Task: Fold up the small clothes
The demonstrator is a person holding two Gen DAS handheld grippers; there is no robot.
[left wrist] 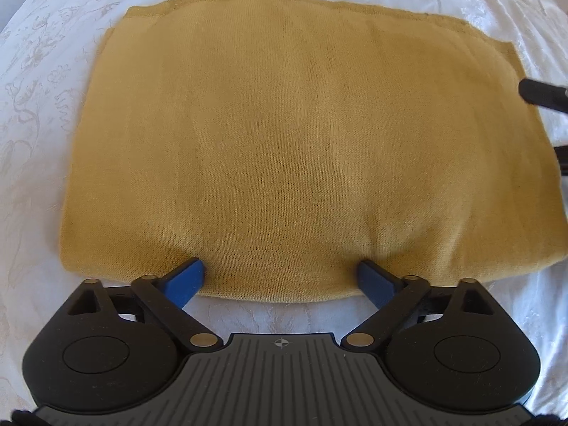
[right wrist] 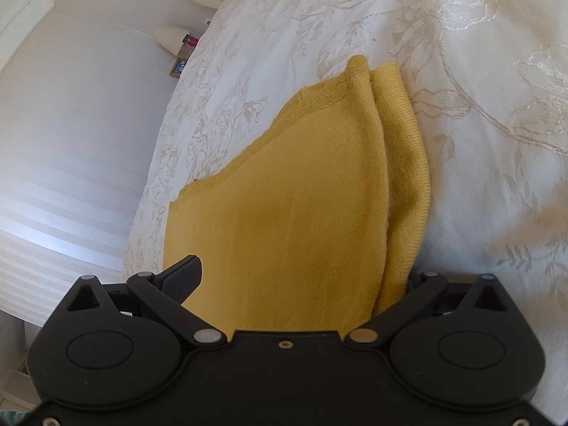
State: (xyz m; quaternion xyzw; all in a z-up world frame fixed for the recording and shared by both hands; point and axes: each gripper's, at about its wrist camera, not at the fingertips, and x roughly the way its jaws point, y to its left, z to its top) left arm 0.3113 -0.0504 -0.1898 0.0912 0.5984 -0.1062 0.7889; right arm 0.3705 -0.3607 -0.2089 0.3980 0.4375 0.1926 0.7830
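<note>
Your left gripper spreads wide at the folded mustard-yellow knit garment; your right gripper straddles its edge wide; close both squarely before lifting.

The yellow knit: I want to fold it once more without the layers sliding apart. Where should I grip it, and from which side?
Grip the yellow knit at its near folded edge, coming in low from the left hand-held gripper side. That edge is a closed fold; the far edge, in the right wrist view, shows loose stacked layers that could separate.
</note>
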